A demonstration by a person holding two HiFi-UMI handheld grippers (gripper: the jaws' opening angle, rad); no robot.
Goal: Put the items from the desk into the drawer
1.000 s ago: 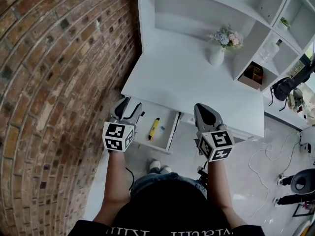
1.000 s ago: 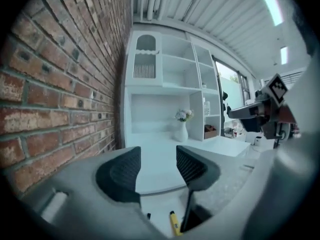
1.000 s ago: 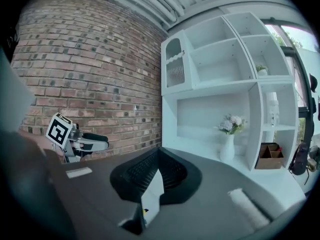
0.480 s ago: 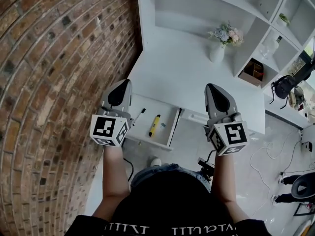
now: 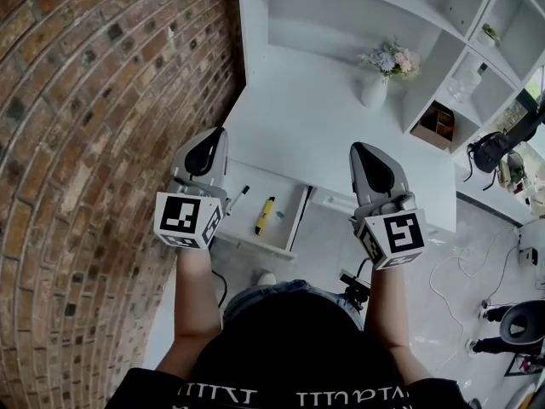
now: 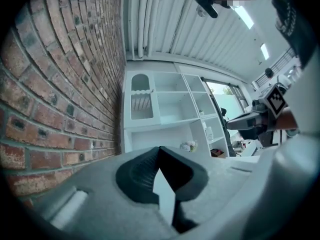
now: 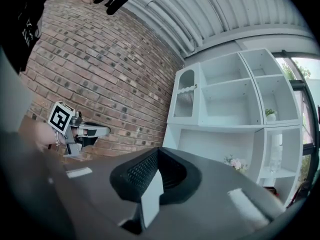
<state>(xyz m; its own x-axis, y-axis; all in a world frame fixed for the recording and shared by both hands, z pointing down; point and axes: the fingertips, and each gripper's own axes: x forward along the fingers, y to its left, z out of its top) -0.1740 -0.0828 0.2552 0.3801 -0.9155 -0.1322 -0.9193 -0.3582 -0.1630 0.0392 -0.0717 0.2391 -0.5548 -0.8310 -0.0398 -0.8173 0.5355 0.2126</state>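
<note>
Head view: a person stands at a white desk beside a brick wall, holding a gripper in each hand, both raised over the desk's front edge
Drawer: pulled out from under the desktop at its left end, open to the camera
Yellow marker: lies inside the drawer, about the middle of its floor
Black pen: inside the drawer near its left side, partly covered by the gripper above it
Small blue item: on the drawer floor just right of the yellow marker, too small to identify
Left gripper: jaws pressed together with nothing between them in the left gripper view; it hangs over the drawer's left side
Right gripper: jaws closed and empty in the right gripper view; it is held to the right of the drawer
Vase of flowers: upright at the back right of the desktop, well apart from both grippers
Shelf unit: white, behind and to the right of the desk
</note>
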